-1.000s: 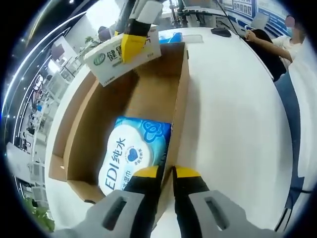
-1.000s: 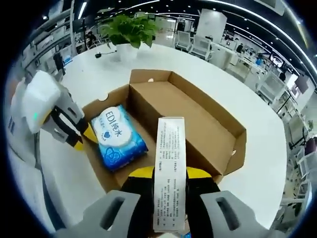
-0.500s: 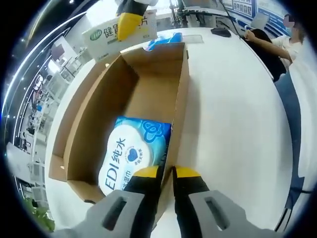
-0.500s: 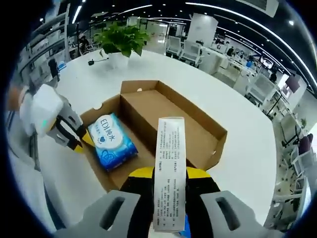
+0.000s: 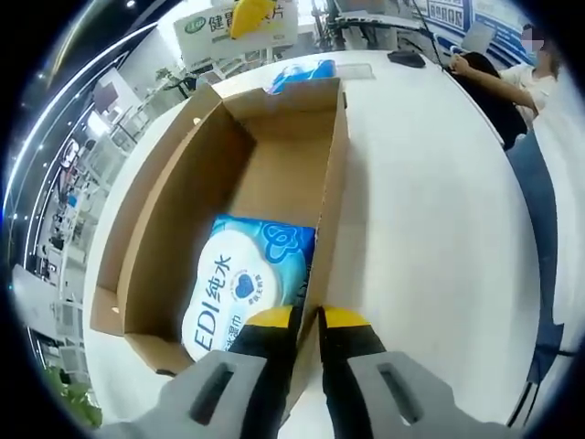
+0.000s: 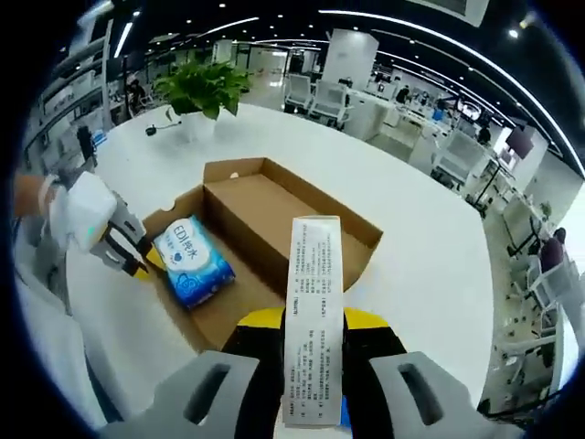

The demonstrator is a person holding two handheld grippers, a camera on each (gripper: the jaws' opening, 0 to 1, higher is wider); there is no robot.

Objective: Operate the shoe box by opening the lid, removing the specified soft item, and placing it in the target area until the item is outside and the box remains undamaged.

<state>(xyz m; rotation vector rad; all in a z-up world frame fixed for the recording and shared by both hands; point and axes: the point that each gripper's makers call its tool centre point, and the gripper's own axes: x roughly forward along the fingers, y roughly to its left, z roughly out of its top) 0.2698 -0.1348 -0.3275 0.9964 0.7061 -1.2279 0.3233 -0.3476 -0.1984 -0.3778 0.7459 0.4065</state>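
My right gripper (image 6: 311, 331) is clamped on a tall white carton (image 6: 313, 315) printed with small text, holding it upright above the white table (image 6: 430, 238), higher than the open cardboard shoe box (image 6: 274, 215). In the left gripper view that same carton (image 5: 239, 26) shows near the far end of the shoe box (image 5: 274, 174), with green Chinese lettering on its side and a yellow fingertip (image 5: 249, 16) of the right gripper across it.

My left gripper (image 5: 304, 320) has its jaws narrowed on the box's near side wall, one yellow tip inside and one outside. In the right gripper view I see it (image 6: 137, 261) at the box's left end.

The blue and white wet wipes pack (image 5: 247, 279), marked EDI, lies flat on the box floor at the end nearest my left gripper. A potted plant (image 6: 196, 91) stands at the table's far edge.
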